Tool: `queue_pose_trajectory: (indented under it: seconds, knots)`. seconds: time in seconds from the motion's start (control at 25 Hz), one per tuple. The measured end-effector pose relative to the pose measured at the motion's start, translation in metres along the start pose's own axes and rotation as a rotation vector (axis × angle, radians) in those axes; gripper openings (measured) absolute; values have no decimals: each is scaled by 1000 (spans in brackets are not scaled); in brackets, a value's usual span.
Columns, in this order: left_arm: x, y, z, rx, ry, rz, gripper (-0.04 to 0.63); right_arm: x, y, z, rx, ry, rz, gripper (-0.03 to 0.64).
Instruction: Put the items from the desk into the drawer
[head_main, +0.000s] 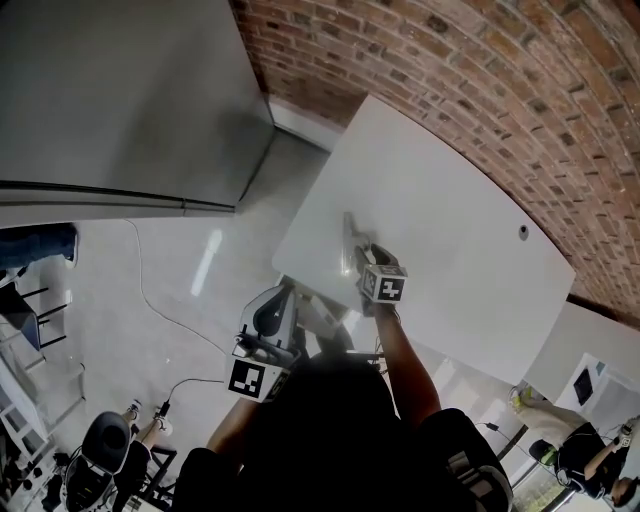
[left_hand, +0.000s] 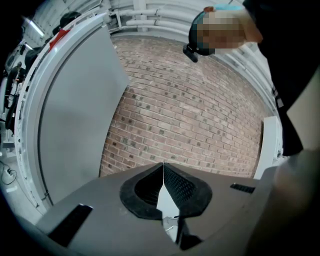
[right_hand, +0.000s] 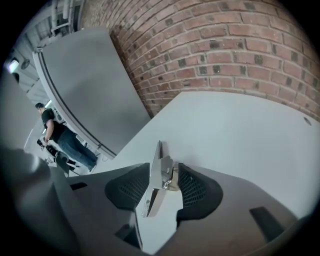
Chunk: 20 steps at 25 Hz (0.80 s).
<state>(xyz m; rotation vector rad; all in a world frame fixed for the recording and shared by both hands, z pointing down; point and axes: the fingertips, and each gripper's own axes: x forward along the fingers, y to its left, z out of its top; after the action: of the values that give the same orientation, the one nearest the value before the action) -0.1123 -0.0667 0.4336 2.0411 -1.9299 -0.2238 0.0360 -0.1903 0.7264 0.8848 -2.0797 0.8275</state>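
Right gripper view showed your right gripper (right_hand: 164, 172) clamped on a metal clip (right_hand: 155, 195) over the table (right_hand: 240, 130), likely stiff, light and slick, best pinched across its flat faces; your left gripper (left_hand: 163, 172) was clenched empty.

We seem to be in an open office or lab workspace. A white desk (head_main: 450, 230) with a cable hole (head_main: 522, 232) stands against a brick wall (head_main: 480, 90), beside a grey panel (head_main: 110, 100). A cable (head_main: 143, 295) trails over the pale floor (head_main: 200, 320), near a chair (head_main: 100, 440) and other people (head_main: 585, 450).
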Motion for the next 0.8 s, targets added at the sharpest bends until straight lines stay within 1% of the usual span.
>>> queue_pose_trajectory:
  seconds: [0.16, 0.28, 0.36, 0.4, 0.48, 0.6, 0.68, 0.8]
  knots:
    - [1, 4, -9, -19, 48, 17, 5, 11, -2, -5, 39, 22, 11, 170]
    - [1, 4, -6, -15, 17, 11, 5, 18, -3, -12, 55, 43, 18, 160]
    - [0, 4, -7, -23, 31, 20, 5, 21, -4, -16, 64, 56, 25, 147]
    - [-1, 5, -7, -25, 36, 22, 5, 23, -3, -17, 70, 62, 30, 139]
    - [-3, 5, -5, -24, 23, 19, 5, 26, -2, -20, 89, 72, 46, 94]
    - [-8, 6, -7, -5, 44, 27, 5, 26, 5, -18, 110, 74, 81, 61]
    - [-12, 6, -7, -3, 47, 31, 5, 23, 10, -16, 99, 67, 95, 36]
    - [-19, 1, -2, 1, 24, 26, 5, 16, 16, -15, 59, 58, 89, 29]
